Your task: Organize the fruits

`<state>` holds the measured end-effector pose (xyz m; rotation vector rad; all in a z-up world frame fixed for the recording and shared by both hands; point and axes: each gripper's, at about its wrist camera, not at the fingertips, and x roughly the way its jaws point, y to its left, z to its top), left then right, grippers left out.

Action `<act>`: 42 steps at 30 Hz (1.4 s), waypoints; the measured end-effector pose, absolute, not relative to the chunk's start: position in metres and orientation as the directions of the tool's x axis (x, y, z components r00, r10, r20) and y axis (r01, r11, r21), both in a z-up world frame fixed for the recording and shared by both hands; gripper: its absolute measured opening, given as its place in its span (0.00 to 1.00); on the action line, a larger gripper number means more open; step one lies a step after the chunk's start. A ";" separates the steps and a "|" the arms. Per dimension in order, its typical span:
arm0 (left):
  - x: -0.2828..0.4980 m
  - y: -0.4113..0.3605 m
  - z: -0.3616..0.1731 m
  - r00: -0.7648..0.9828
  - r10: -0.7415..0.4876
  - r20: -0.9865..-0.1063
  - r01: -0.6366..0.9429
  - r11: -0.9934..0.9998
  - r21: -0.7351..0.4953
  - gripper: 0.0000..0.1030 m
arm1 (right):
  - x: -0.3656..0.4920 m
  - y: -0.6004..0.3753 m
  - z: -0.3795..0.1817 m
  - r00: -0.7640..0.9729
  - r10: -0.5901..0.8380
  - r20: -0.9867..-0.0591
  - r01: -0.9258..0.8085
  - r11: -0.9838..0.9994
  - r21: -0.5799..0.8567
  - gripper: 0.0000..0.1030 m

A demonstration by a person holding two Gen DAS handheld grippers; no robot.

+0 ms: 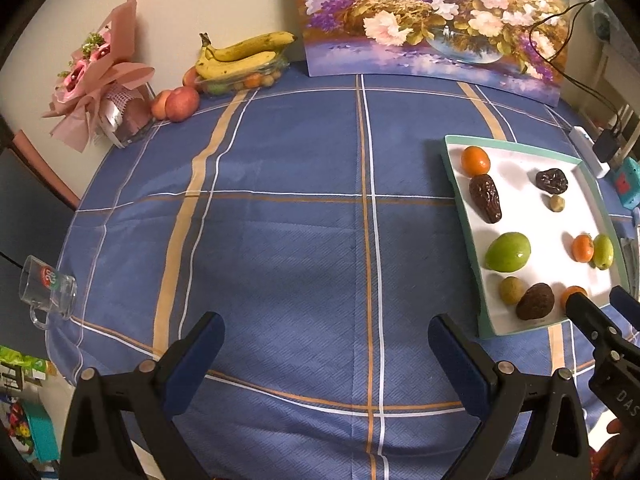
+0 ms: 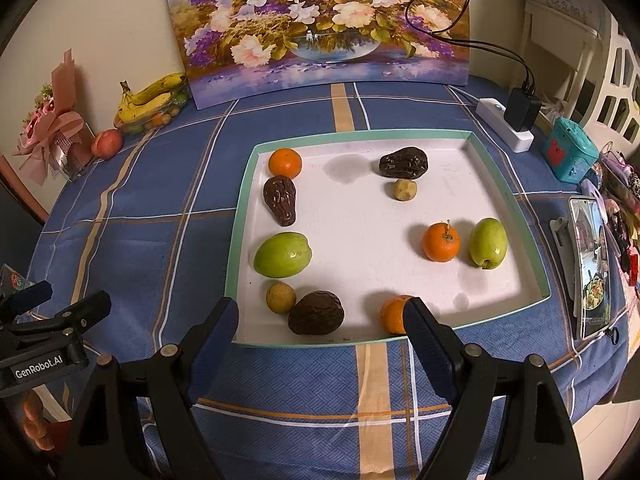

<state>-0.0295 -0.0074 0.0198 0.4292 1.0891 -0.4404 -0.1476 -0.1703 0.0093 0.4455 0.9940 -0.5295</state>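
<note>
Fruits: orange, green, wrinkled brown.

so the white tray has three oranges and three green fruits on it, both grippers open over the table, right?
Not quite: the tray holds three oranges but only two green fruits, one on its left side and one on its right, as the right wrist view shows. Both grippers are open.

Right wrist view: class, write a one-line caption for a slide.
Open right gripper over the near edge of a white tray holding oranges, green fruits and dark fruits.
</note>
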 end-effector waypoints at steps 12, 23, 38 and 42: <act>-0.027 -0.005 0.016 0.386 -0.101 -0.917 0.524 0.842 0.127 1.00 | -0.148 -0.170 0.007 0.434 -0.209 -0.876 0.603 0.790 0.111 0.82; -0.027 -0.004 0.010 0.374 -0.079 -0.924 0.513 0.848 0.135 1.00 | -0.147 -0.171 0.006 0.430 -0.204 -0.880 0.602 0.791 0.111 0.82; -0.025 -0.001 0.008 0.362 -0.074 -0.929 0.500 0.857 0.127 1.00 | -0.148 -0.171 0.004 0.427 -0.200 -0.882 0.601 0.792 0.111 0.82; -0.024 0.000 0.008 0.362 -0.073 -0.929 0.497 0.858 0.127 1.00 | -0.147 -0.171 0.004 0.426 -0.200 -0.882 0.601 0.792 0.111 0.82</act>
